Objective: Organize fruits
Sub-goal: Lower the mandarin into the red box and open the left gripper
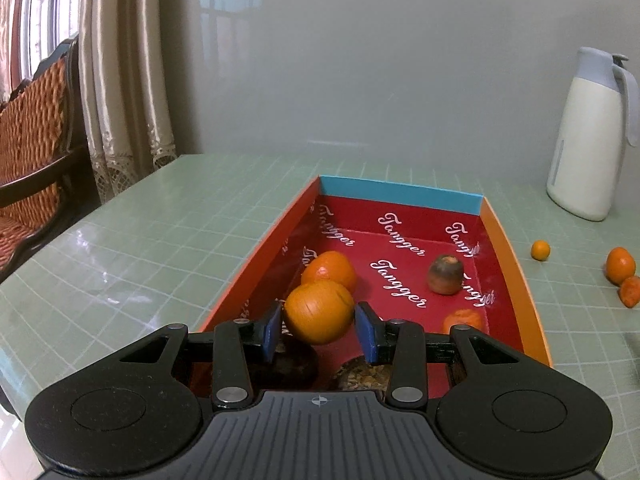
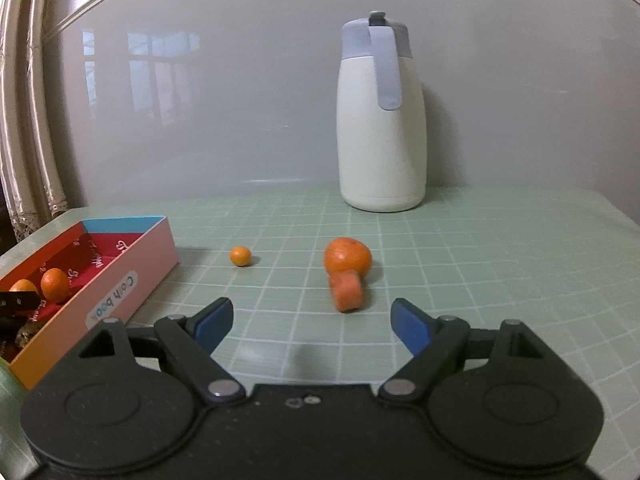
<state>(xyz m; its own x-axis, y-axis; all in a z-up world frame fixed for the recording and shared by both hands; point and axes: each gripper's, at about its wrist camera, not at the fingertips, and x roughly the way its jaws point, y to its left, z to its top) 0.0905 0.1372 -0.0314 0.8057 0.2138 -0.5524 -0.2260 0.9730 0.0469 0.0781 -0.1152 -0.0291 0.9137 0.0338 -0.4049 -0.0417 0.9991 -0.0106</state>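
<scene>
Fingers [image 1: 273, 330] of left gripper [image 1: 320, 326] clamp round glossy orange [image 1: 319, 312] over red cardboard box [image 1: 532, 312]; right gripper [image 2: 312, 326] wide, empty. Smooth, soft-skinned, likely slippery: hold at widest girth.

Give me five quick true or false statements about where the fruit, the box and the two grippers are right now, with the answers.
1. The left gripper has an orange between its pads, above the red box. True.
2. The right gripper is shut on the small orange fruit. False: it is open and holds nothing; that fruit lies on the table.
3. The white jug stands upright near the wall. True.
4. The box holds no fruit. False: another orange and a dark brownish fruit lie in it.
5. The carrot-coloured piece lies apart from the mandarin. False: they touch.
</scene>
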